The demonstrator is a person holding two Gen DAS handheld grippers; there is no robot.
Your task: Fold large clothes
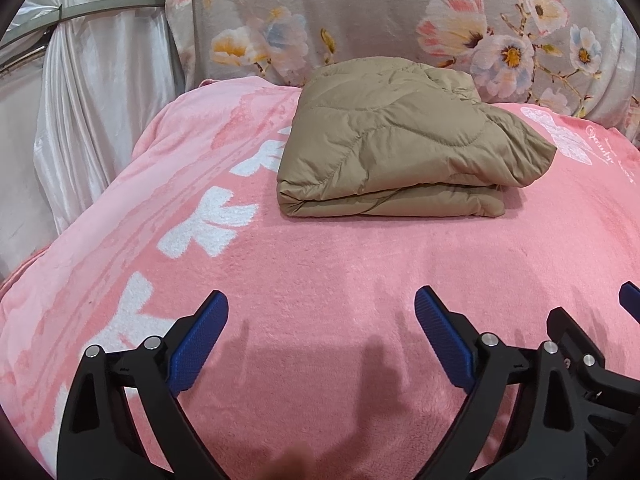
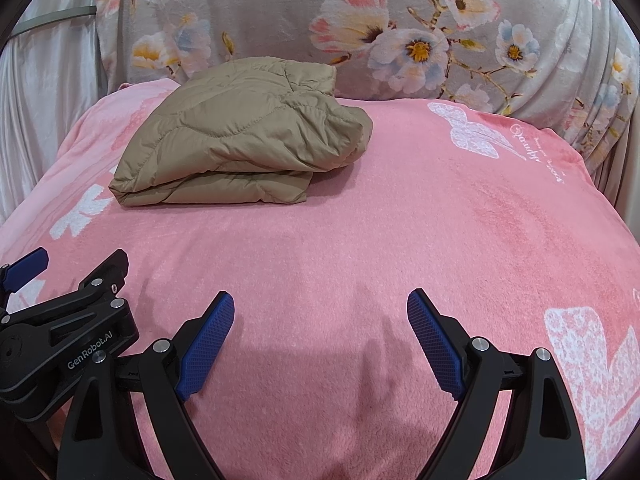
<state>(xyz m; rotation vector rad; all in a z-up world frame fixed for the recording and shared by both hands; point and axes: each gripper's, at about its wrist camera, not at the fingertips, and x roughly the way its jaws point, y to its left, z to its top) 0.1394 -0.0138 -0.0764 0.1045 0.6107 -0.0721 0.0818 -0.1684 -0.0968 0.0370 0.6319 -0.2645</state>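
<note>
Jacket [image 1: 400,140] lies folded ahead of both gaping, empty hand-held grippers, left [image 1: 322,320] and right [image 2: 320,320]: puffy, light, slippery (probably); pinch its thick folded edge.

The folded jacket [image 1: 394,140] lies on the blanket [image 1: 320,272], well ahead of the left tool [image 1: 322,316] and ahead-left of the right tool [image 2: 320,316]. Behind it rises a draped cloth [image 1: 360,12]. The two tools sit side by side.
</note>
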